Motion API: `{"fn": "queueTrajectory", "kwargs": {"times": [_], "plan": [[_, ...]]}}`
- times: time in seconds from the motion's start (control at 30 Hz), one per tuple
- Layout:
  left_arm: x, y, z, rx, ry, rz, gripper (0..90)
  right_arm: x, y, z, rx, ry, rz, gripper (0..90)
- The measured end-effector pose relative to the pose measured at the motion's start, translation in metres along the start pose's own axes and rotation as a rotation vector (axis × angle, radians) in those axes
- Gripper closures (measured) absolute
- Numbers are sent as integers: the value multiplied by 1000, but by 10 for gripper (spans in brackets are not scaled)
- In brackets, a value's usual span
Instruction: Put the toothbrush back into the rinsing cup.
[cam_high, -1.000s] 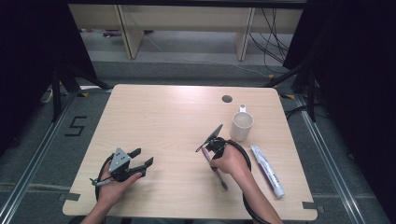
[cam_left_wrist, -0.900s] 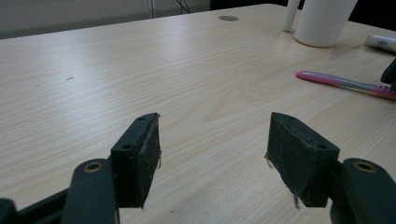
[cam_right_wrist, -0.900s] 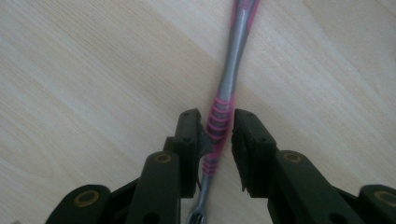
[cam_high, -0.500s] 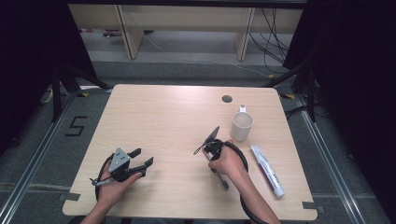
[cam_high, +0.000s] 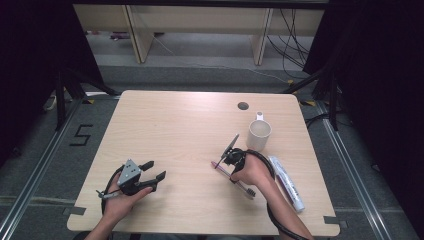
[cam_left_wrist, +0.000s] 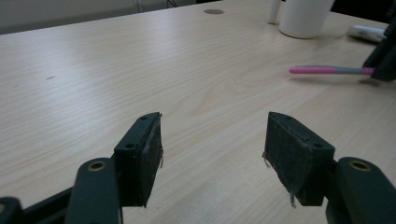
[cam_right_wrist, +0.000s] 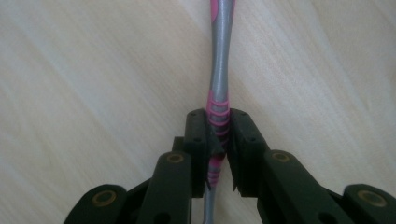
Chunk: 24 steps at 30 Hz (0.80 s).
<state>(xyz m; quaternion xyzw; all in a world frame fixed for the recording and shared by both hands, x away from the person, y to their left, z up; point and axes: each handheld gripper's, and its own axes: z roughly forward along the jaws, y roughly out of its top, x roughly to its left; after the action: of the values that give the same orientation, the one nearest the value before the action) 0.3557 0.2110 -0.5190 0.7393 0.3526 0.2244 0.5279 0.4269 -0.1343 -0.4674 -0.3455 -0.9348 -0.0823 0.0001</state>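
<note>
My right tool (cam_right_wrist: 218, 144) is pinching the toothbrush (cam_right_wrist: 219, 70) on its ribbed pink grip, jaws pressed on either flank of the handle. I take it there because the ribs give a sure hold and the slim grey neck would slip. The toothbrush lies flat on the bench (cam_high: 175, 125), in the right half toward the near edge, so I come down on it from above with my wrist low. In the high view its bristle end points toward the near right corner.

My left tool (cam_left_wrist: 212, 154) rests with jaws spread wide and nothing between them, parked by the near left corner, well apart from the work so it stays out of the way.

The white mug (cam_high: 259, 134) stands upright nearer the right edge, and a toothpaste tube (cam_high: 287, 182) lies just beside my right forearm. I judge the mug a likely home for the toothbrush.
</note>
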Motion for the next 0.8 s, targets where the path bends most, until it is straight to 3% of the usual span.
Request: {"fn": "queueTrajectory", "kwargs": {"times": [0.03,0.07,0.1,0.13,0.17,0.2,0.23,0.27,0.3,0.33,0.37,0.4,0.43,0.47,0.5,0.57,0.8], "plan": [[-4,4,-1,8,-36,7,373,0,-3,-6,-3,10,-63,791],[-4,4,-1,8,-36,7,376,0,-3,-6,-3,10,-63,791],[-9,8,-1,17,-79,22,380,1,-4,-12,-17,-15,-203,790],[-9,8,-1,17,-79,22,384,1,-4,-12,-17,-15,-203,790],[-13,10,-1,27,-116,30,387,12,-9,-19,-38,36,-406,792],[-16,11,0,27,-137,34,387,12,-9,-19,-38,36,-406,792],[-23,15,0,42,-212,61,391,20,-12,-25,-68,30,-471,793],[-23,15,0,42,-212,61,394,20,-12,-25,-68,30,-471,793],[-33,18,1,60,-288,91,395,26,-13,-29,-53,44,-558,793],[-33,18,1,60,-288,91,395,26,-13,-29,-53,44,-558,793],[-41,20,3,76,-329,112,395,27,-13,-30,-44,59,-584,793],[-44,21,4,89,-352,146,395,28,-13,-30,-27,70,-640,793],[-49,23,5,99,-370,175,395,29,-13,-29,-22,67,-667,793],[-53,24,7,105,-391,194,397,31,-13,-30,-5,72,-659,793],[-59,28,11,111,-423,224,405,31,-11,-28,7,75,-707,793],[-61,30,14,115,-439,243,417,34,-12,-28,25,85,-684,793],[-75,37,33,147,-516,312,486,36,-9,-30,33,95,-704,793]]}}
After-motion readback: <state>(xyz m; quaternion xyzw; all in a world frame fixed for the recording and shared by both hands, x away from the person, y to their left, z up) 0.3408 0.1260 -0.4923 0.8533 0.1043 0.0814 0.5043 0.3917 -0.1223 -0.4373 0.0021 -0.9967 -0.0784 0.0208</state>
